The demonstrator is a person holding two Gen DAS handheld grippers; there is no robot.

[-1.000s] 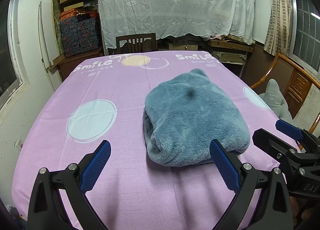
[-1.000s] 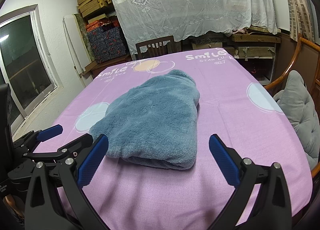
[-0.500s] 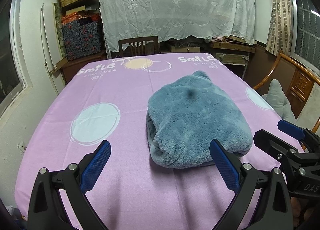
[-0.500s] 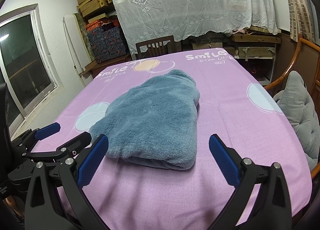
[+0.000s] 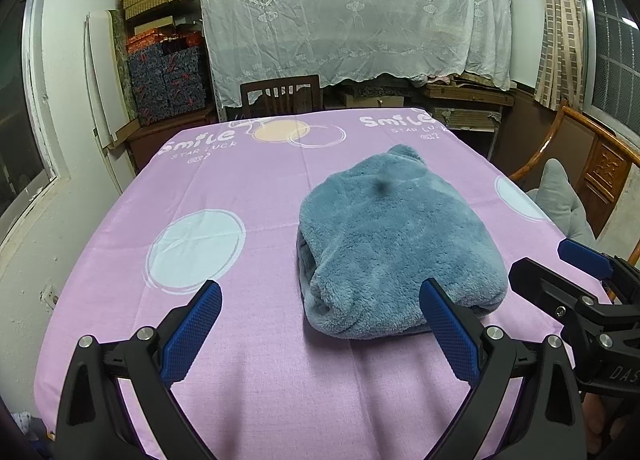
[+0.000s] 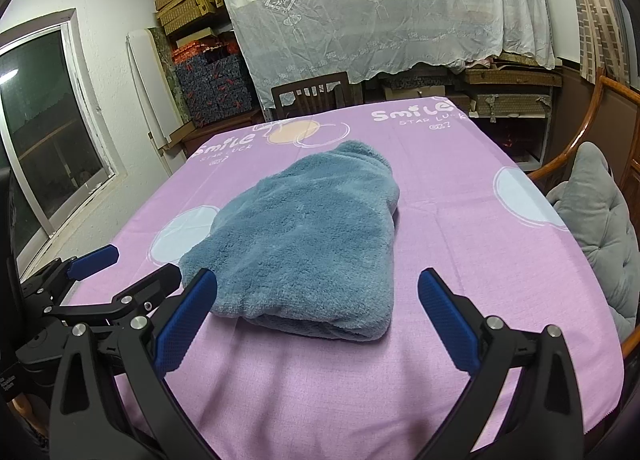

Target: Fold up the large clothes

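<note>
A fluffy grey-blue garment (image 5: 394, 244) lies folded into a compact bundle on the purple tablecloth (image 5: 240, 188), its thick folded edge facing me. My left gripper (image 5: 320, 300) is open above the near cloth, left of the bundle, with nothing between its blue pads. My right gripper (image 6: 316, 292) is open too, hovering just short of the garment (image 6: 308, 236) and holding nothing. Each gripper shows in the other's view: the right one (image 5: 568, 264) at the right edge, the left one (image 6: 120, 268) at the lower left.
A dark wooden chair (image 5: 282, 100) stands at the table's far end under a white lace curtain (image 5: 352, 8). Stacked boxes (image 5: 166, 76) fill the shelves at the left. A wooden armchair with a grey cushion (image 6: 600, 212) sits close to the table's right edge.
Both grippers have drawn slightly back and up from the bundle, staying open. The garment has not moved.
</note>
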